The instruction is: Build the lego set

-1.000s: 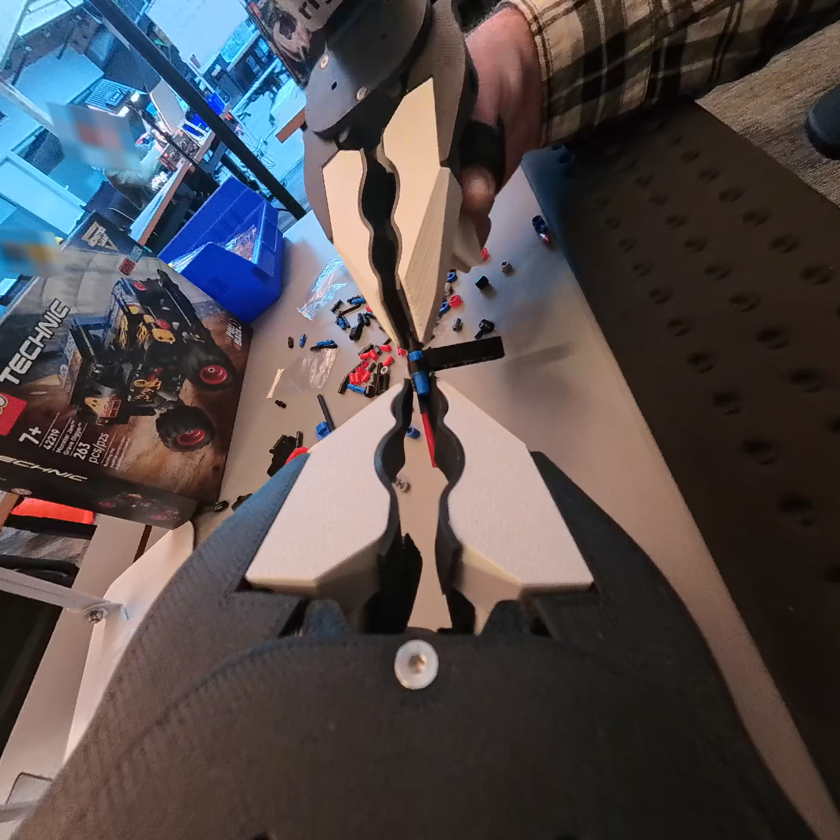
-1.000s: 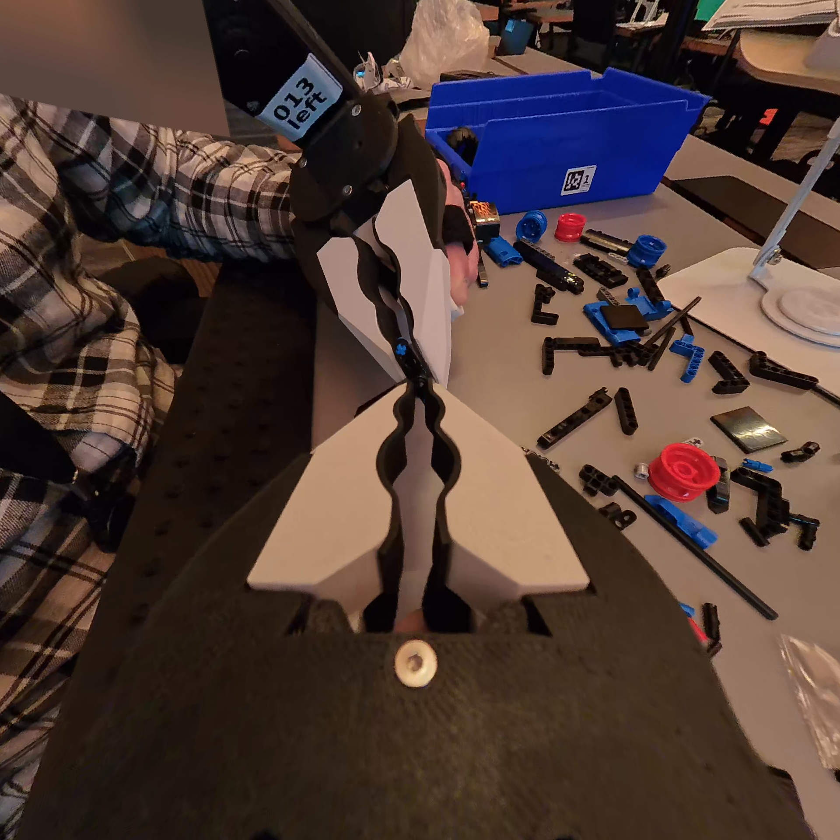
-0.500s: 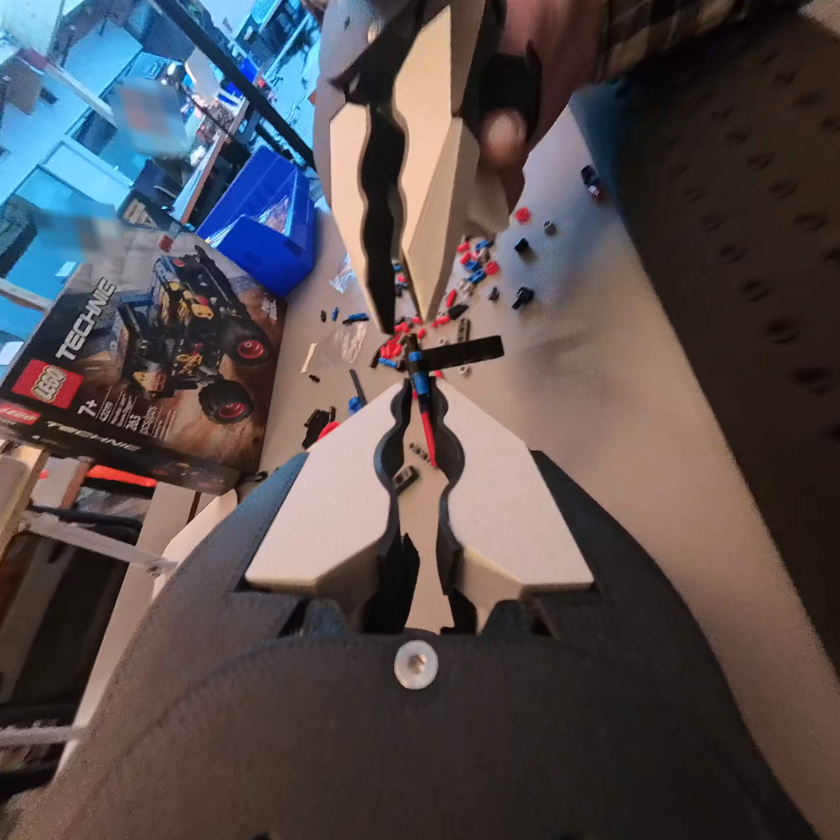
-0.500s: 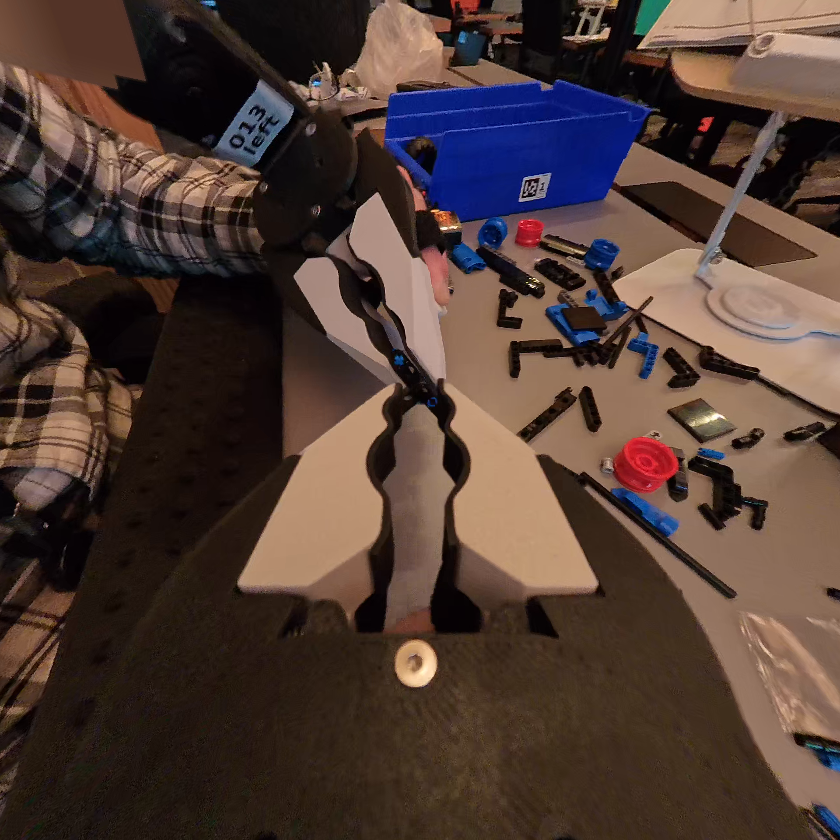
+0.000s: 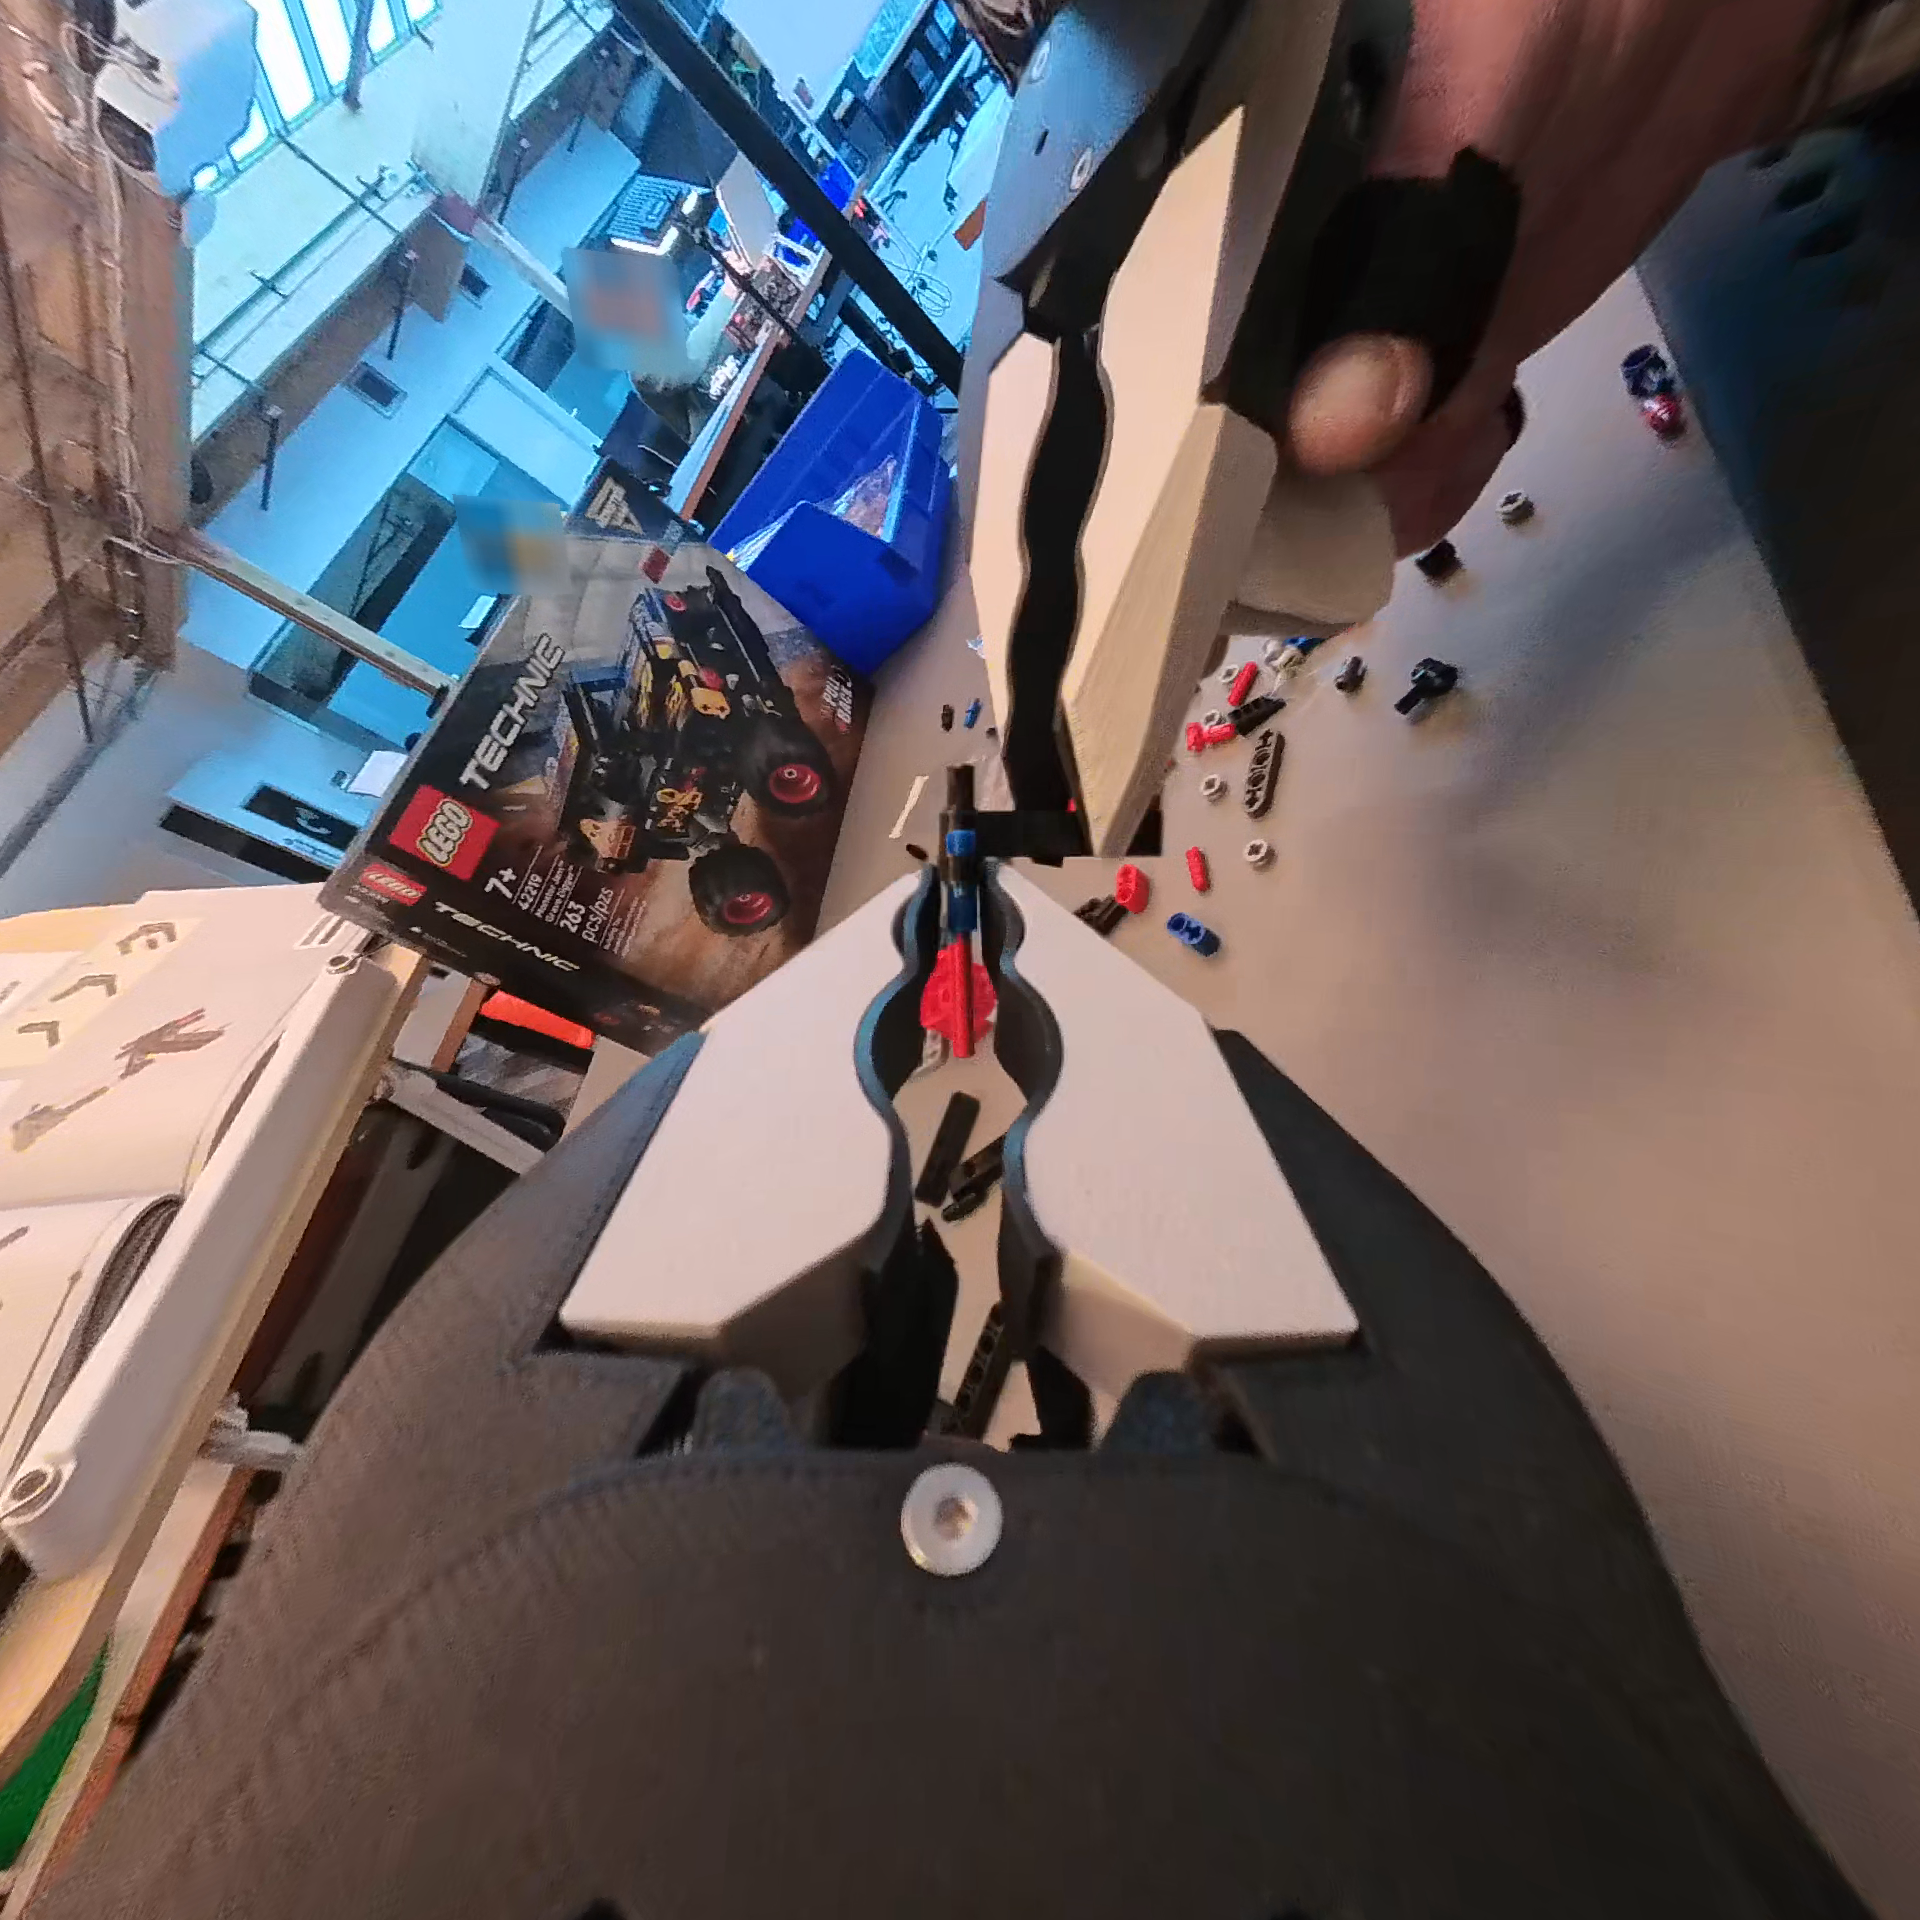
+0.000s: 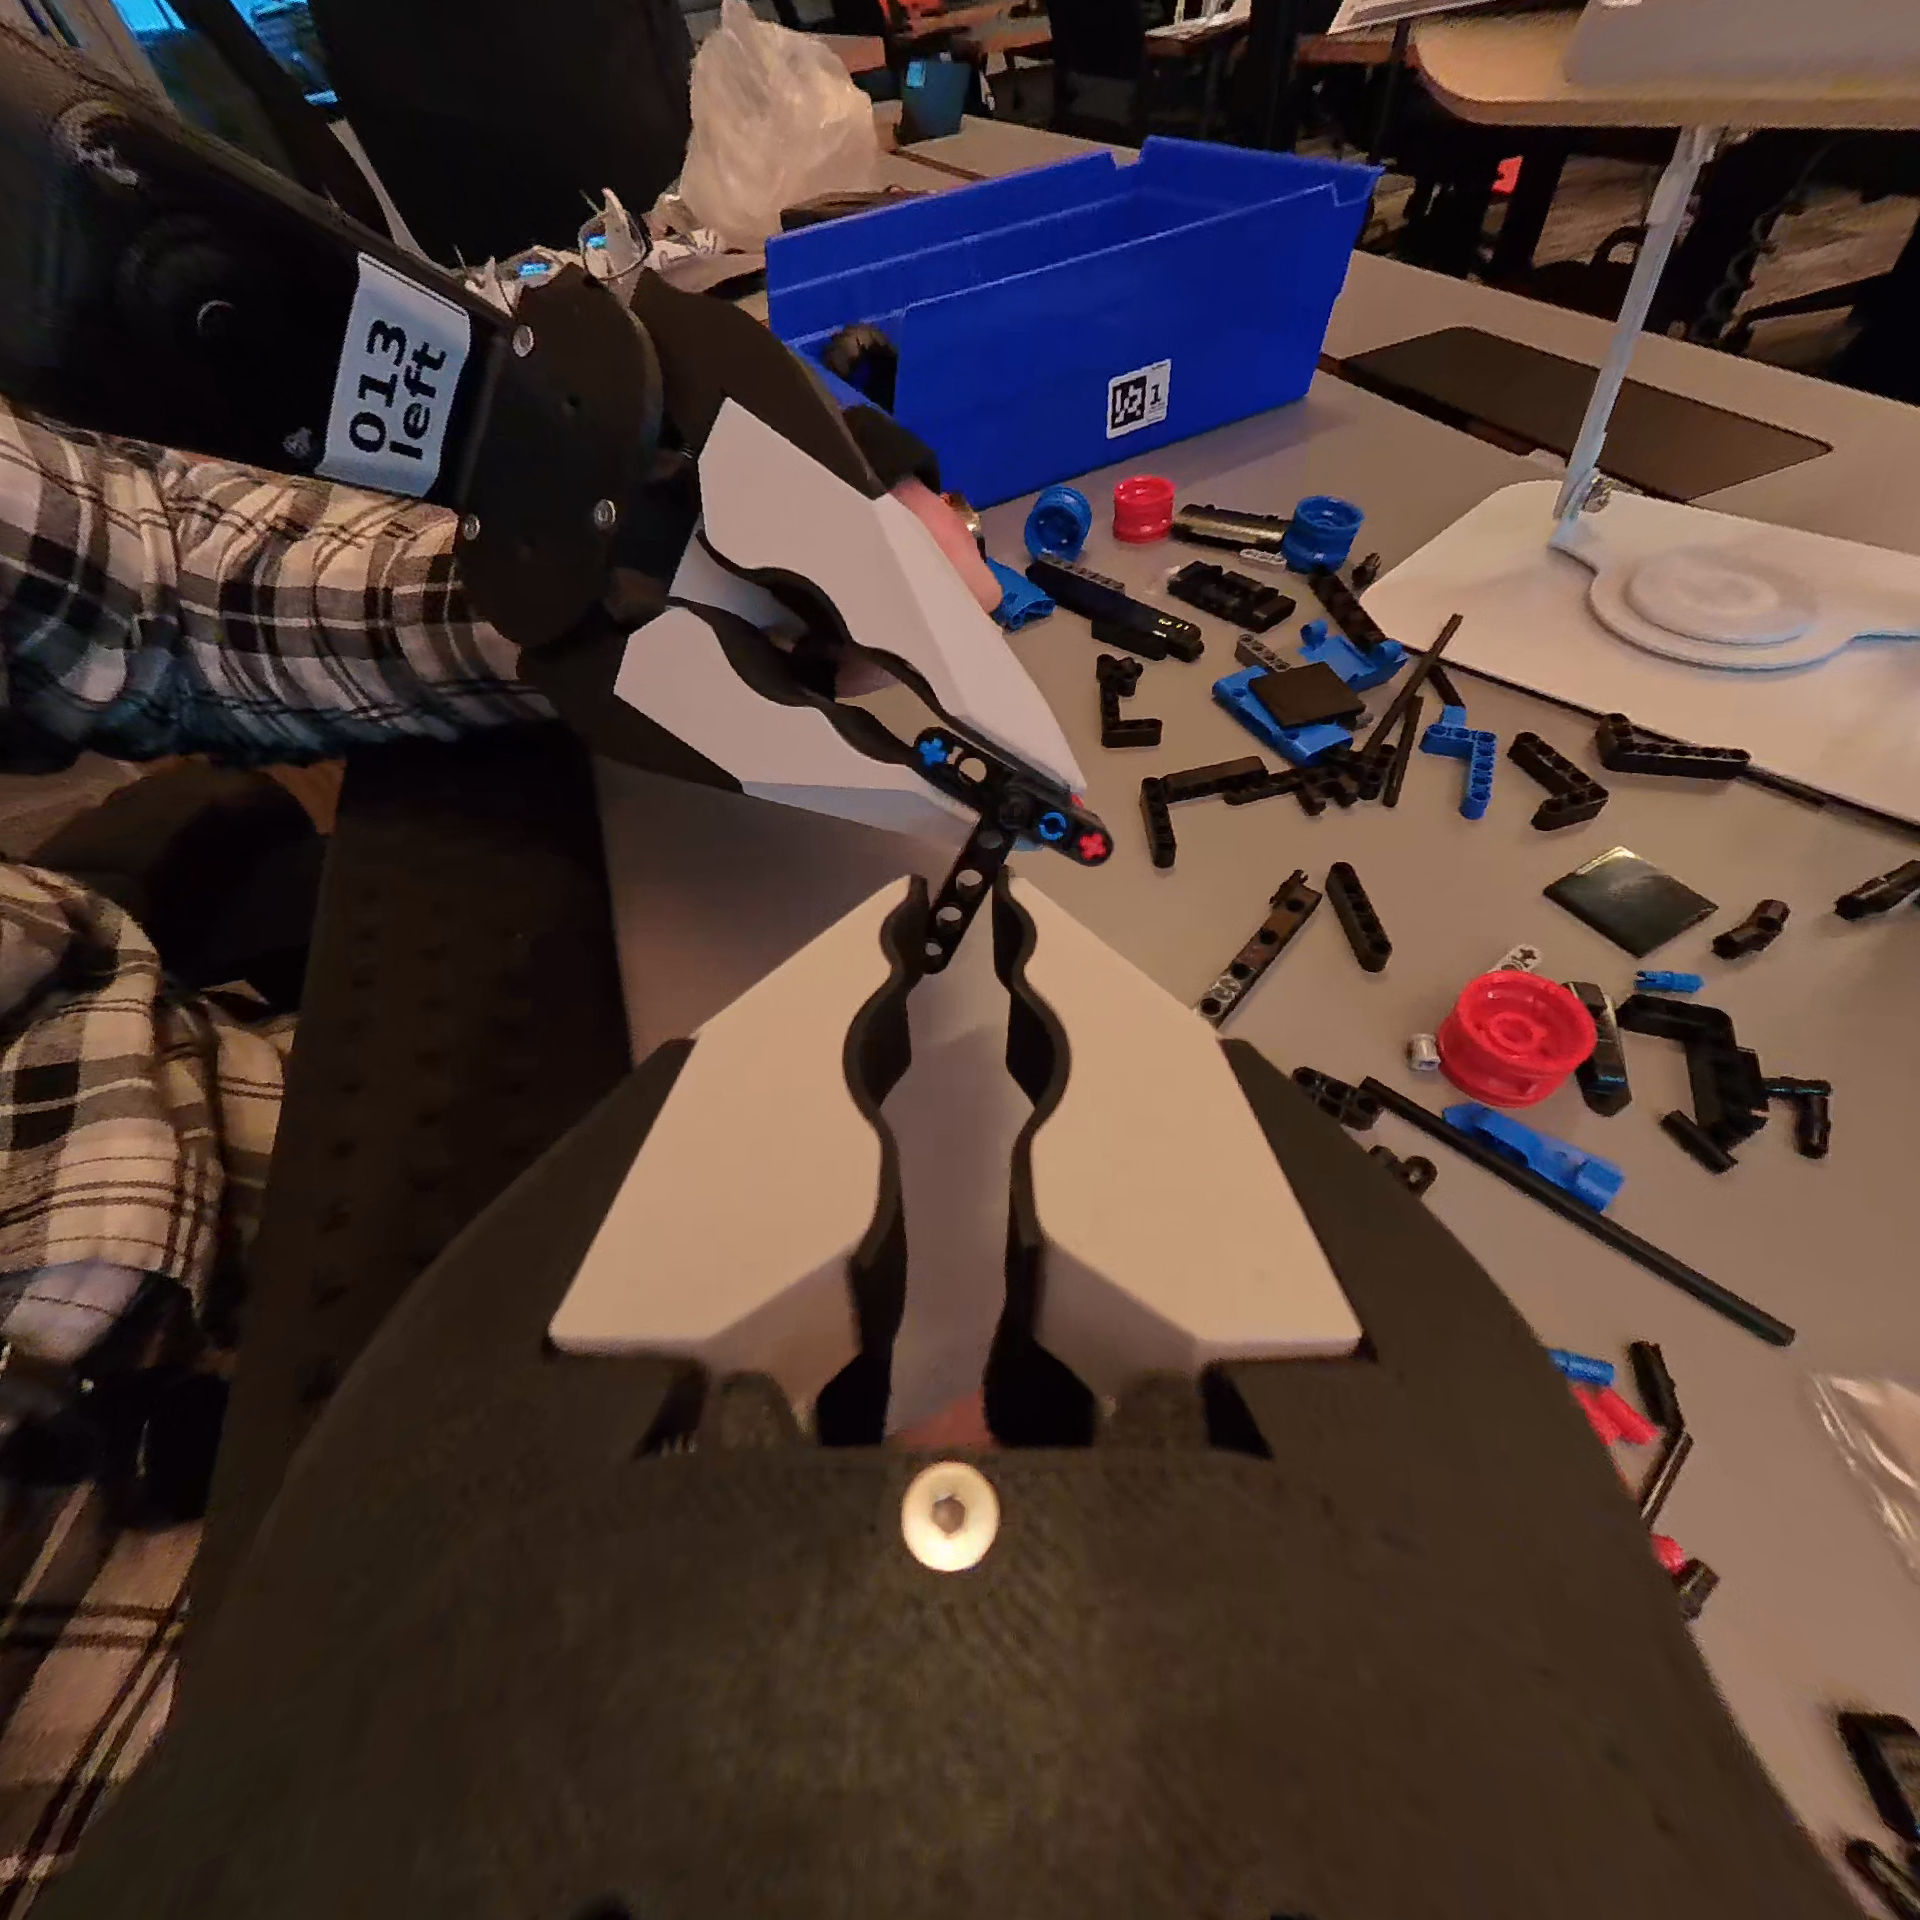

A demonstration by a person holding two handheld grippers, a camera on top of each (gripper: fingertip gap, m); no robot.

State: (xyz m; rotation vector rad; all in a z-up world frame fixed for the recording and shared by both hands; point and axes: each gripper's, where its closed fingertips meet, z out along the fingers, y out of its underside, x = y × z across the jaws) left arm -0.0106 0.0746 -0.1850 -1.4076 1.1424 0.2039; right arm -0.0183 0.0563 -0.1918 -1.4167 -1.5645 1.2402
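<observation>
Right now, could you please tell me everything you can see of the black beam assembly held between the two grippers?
The black beam assembly is two thin, holed plastic Technic beams joined at an angle, held above the table. One carries blue pins and a red axle end and sits in the left gripper; the other runs down into the right gripper. Both are shut on it.

Loose black, blue and red pieces (image 6: 1340,727) are crowding the counter (image 6: 1351,1299) to the right of the two tongs, leaving only narrow lanes between them. A long black rod (image 6: 1579,1216) is lying across the near right side, just beside a red wheel (image 6: 1517,1034). The blue bin (image 6: 1039,343) is blocking the far side, and a white lamp base (image 6: 1704,613) is taking up the far right corner. Bare counter is lying open just below the left tongs (image 6: 1023,800).
</observation>
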